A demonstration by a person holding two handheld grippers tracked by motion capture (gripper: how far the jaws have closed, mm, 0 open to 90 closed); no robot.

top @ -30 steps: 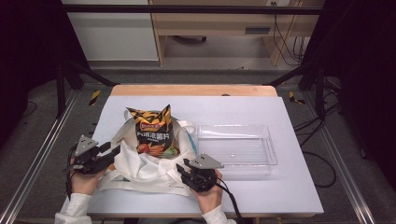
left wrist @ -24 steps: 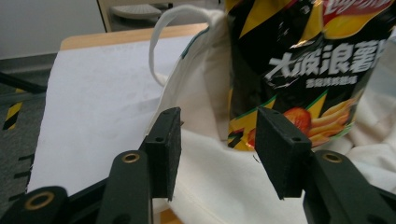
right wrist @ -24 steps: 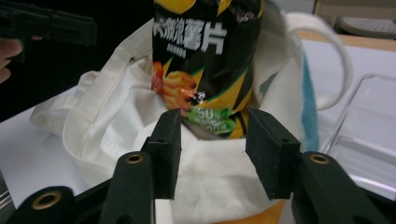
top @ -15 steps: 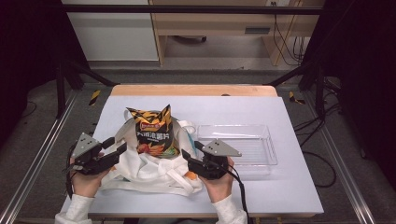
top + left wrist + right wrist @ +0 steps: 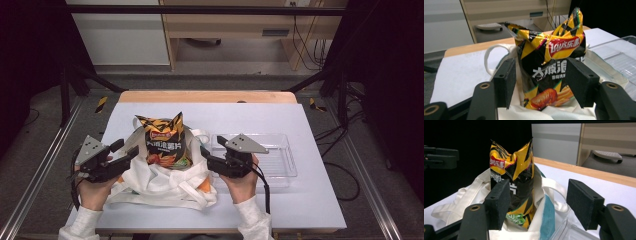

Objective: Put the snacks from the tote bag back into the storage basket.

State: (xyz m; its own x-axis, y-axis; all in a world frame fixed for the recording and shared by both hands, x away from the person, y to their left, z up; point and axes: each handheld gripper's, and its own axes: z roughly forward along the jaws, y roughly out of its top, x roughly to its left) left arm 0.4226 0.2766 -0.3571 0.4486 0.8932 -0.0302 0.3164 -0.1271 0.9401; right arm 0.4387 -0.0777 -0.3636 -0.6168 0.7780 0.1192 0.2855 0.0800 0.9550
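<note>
An orange-and-black chips bag (image 5: pixel 164 142) stands upright inside a white cloth tote bag (image 5: pixel 160 182) on the table. My left gripper (image 5: pixel 127 150) hovers at the tote's left side and points right at the chips bag. My right gripper (image 5: pixel 206 157) hovers at the tote's right side and points left. Both have just been opening their jaws, and nothing is pinched between them. In the left gripper view the chips bag (image 5: pixel 549 67) shows beyond the spread jaws of the left gripper (image 5: pixel 541 65). In the right gripper view the chips bag (image 5: pixel 511 177) stands beyond the right gripper (image 5: pixel 539 187).
A clear plastic tray (image 5: pixel 280 150) lies right of the tote, just behind my right hand. The white table top (image 5: pixel 310 200) has bare room at front right and along the back, where a wooden edge (image 5: pixel 205 96) runs. Metal frame rails flank the table.
Both grippers have lifted off the tote's cloth with their jaws spreading wider. The right one moved away from me toward the tray. The chips bag has stayed upright.
</note>
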